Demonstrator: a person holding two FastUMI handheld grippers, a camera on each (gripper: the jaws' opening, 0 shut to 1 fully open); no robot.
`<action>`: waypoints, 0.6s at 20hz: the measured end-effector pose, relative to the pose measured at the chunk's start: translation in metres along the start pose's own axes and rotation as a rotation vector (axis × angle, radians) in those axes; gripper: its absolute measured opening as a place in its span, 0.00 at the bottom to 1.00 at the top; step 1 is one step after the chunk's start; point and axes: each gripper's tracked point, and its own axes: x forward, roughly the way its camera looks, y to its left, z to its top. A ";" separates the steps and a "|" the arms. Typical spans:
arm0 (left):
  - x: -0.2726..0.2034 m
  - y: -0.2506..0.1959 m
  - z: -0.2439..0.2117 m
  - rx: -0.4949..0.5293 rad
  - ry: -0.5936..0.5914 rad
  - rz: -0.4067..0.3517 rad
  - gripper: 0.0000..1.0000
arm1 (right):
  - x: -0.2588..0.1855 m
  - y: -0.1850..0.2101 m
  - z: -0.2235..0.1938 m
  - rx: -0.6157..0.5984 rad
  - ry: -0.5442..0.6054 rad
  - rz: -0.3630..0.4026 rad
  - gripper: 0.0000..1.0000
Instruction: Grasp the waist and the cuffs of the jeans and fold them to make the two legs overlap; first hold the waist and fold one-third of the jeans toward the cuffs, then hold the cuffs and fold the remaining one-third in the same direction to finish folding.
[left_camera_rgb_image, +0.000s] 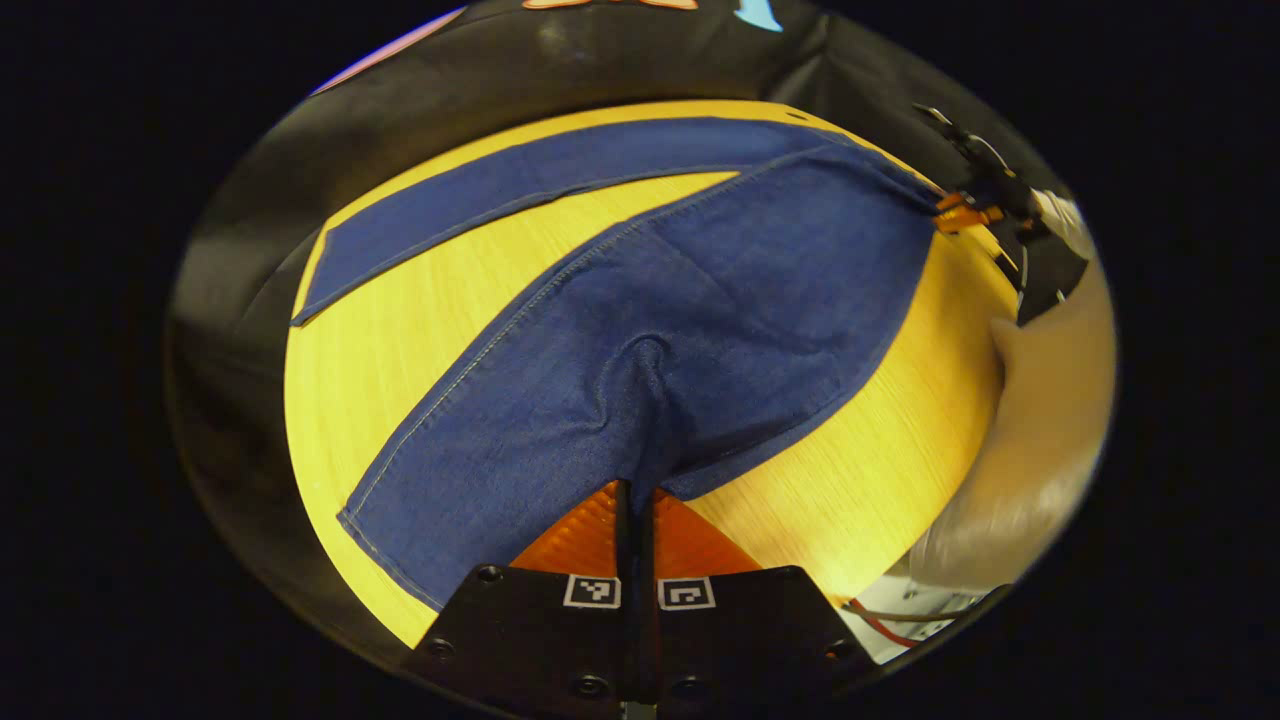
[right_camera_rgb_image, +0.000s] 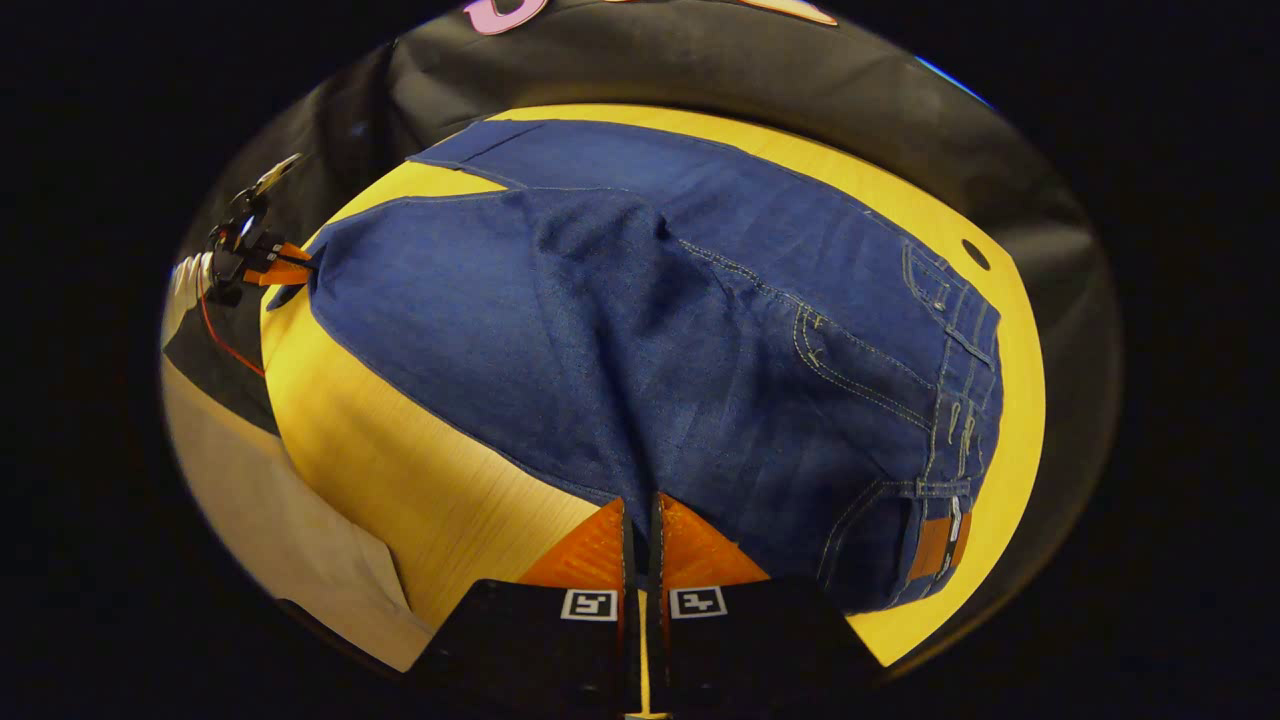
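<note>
**A:** Left gripper view first. My left gripper (left_camera_rgb_image: 635, 490) sits at 6 o'clock, fingers pinched together on the edge of the jeans (left_camera_rgb_image: 640, 330). The near leg runs long from about 7 o'clock, where its cuff (left_camera_rgb_image: 385, 555) lies, up toward 2 o'clock. The other leg (left_camera_rgb_image: 530, 190) lies flat across the top from 9 to 1 o'clock, its hem at the 9 o'clock end. Everything's on the yellow wood table (left_camera_rgb_image: 870, 470).

**B:** Anything in the way?

**A:** At 2 o'clock I see the far gripper (left_camera_rgb_image: 955, 212) right on the denim's corner, and a pale sleeve (left_camera_rgb_image: 1040, 440) down the 3 to 4 o'clock side. Red wire near 5 o'clock.

**B:** And the other cam?

**A:** Right gripper view: my right gripper (right_camera_rgb_image: 640, 510) at 6 o'clock, fingers clamped on the jeans' (right_camera_rgb_image: 700, 330) near edge, cloth humped up above them. The waistband (right_camera_rgb_image: 960, 390) with belt loops runs down the 3 to 4 o'clock side, legs heading off toward 10 o'clock. The other gripper (right_camera_rgb_image: 290, 268) is at 10 o'clock, touching the cloth's tip. There's a small dark hole (right_camera_rgb_image: 975, 254) in the table (right_camera_rgb_image: 420, 480) at 2 o'clock.

**B:** Labels?

**A:** Brown patch (right_camera_rgb_image: 938, 546) on the waistband around 4 o'clock; can't read anything on it.
</note>
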 end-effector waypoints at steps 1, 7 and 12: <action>0.000 0.003 0.007 -0.054 -0.034 0.031 0.00 | -0.002 -0.003 0.002 0.014 -0.016 -0.026 0.05; -0.021 0.027 0.060 -0.316 -0.270 0.176 0.00 | -0.031 -0.016 0.058 0.174 -0.202 -0.146 0.04; -0.051 0.049 0.127 -0.330 -0.390 0.272 0.00 | -0.055 -0.047 0.114 0.223 -0.301 -0.196 0.04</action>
